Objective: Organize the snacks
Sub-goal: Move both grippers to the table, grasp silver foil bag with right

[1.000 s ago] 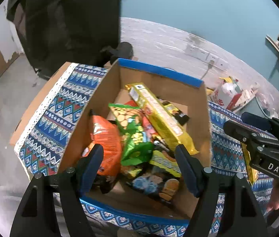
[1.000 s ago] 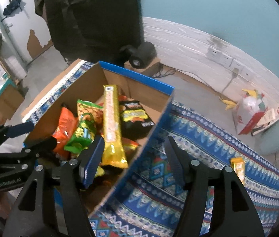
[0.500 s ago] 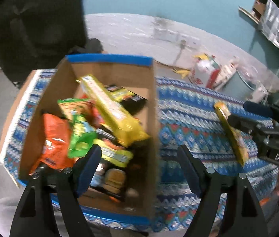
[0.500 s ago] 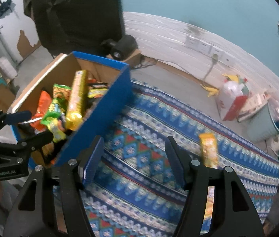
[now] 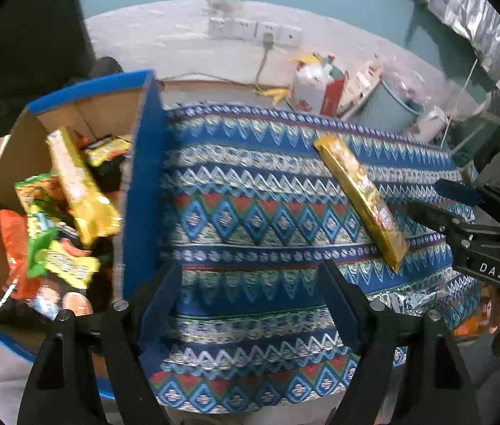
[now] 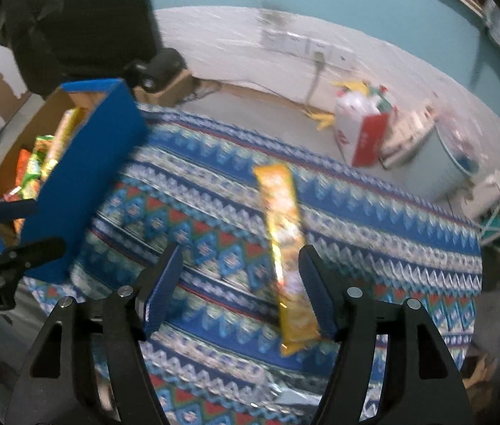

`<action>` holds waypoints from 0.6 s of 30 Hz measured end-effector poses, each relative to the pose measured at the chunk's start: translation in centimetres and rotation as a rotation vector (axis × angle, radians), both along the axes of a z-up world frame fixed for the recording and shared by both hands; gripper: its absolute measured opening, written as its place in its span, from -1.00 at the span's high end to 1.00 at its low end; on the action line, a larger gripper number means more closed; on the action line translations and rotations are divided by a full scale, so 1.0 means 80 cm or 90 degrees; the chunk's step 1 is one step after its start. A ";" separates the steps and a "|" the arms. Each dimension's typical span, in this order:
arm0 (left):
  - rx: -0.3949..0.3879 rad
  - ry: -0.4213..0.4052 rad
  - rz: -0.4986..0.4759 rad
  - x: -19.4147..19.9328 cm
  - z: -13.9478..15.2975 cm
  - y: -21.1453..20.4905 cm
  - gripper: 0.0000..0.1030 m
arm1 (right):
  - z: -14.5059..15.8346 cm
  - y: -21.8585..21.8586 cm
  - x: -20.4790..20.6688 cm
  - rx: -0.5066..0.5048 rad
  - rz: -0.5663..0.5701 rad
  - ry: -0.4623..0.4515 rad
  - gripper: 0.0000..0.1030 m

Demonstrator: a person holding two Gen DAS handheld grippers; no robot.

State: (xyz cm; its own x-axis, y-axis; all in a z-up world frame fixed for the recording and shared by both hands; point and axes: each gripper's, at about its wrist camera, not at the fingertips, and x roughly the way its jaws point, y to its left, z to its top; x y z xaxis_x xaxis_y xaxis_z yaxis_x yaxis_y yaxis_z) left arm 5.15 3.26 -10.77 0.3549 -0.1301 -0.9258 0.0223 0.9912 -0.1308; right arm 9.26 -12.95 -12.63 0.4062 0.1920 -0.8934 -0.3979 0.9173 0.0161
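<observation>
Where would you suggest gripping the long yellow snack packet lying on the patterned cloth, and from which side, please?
Probably across its narrow width near the middle, coming down from above. The yellow snack packet lies flat and alone on the patterned cloth, long and slim, so its long edges are free for the fingers. The right gripper is open above its near end, its right finger beside the packet.

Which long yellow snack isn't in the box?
The yellow snack bar lying alone on the patterned cloth; its twin sits in the cardboard box.
</observation>
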 end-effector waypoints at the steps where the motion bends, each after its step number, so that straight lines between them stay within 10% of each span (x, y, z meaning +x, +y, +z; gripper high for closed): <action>1: -0.003 0.007 -0.006 0.002 -0.004 -0.009 -0.55 | -0.007 -0.012 -0.002 -0.006 -0.007 0.007 -0.31; 18: 0.058 0.065 -0.128 -0.018 -0.062 -0.131 -0.56 | -0.090 -0.122 -0.065 -0.053 0.020 0.130 -0.31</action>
State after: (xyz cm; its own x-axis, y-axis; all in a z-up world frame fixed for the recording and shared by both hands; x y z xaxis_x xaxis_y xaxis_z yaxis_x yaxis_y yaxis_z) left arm 3.71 -7.19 -15.73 0.2348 -0.1038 -0.9665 0.2123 0.9758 -0.0532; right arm 4.06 -22.74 -19.82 0.2102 0.1245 -0.9697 -0.4225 0.9060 0.0247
